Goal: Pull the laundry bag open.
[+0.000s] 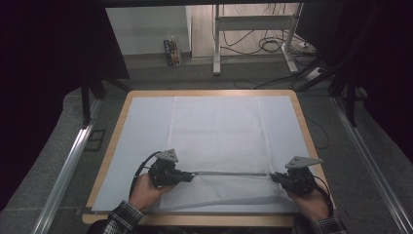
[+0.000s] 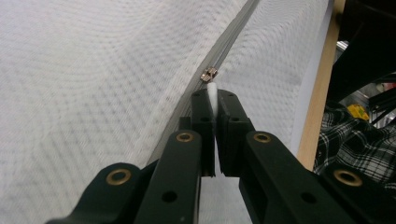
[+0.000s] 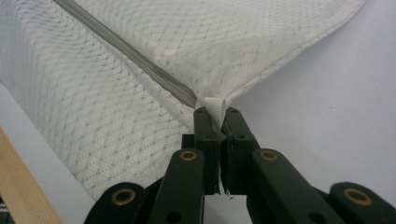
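A white mesh fabric cover [image 1: 219, 131] lies flat on the table, with a grey zipper [image 1: 229, 173] running along its near part. My left gripper [image 1: 191, 176] is at the zipper's left end. In the left gripper view that gripper [image 2: 213, 97] is shut on the white pull tab [image 2: 212, 88] just behind the metal slider [image 2: 209, 73]. My right gripper [image 1: 273, 177] is at the zipper's right end. In the right gripper view it [image 3: 215, 113] is shut on a white fabric loop [image 3: 215, 104] at the cover's corner, where the zipper [image 3: 130, 53] ends.
A white sheet [image 1: 141, 146] covers the wooden table, whose rim [image 1: 108, 153] shows around it. Metal rails [image 1: 68, 165] run along both sides on the floor. Desk legs [image 1: 216, 44] and cables [image 1: 265, 44] stand beyond the far edge. Plaid sleeves [image 1: 124, 217] enter at the bottom.
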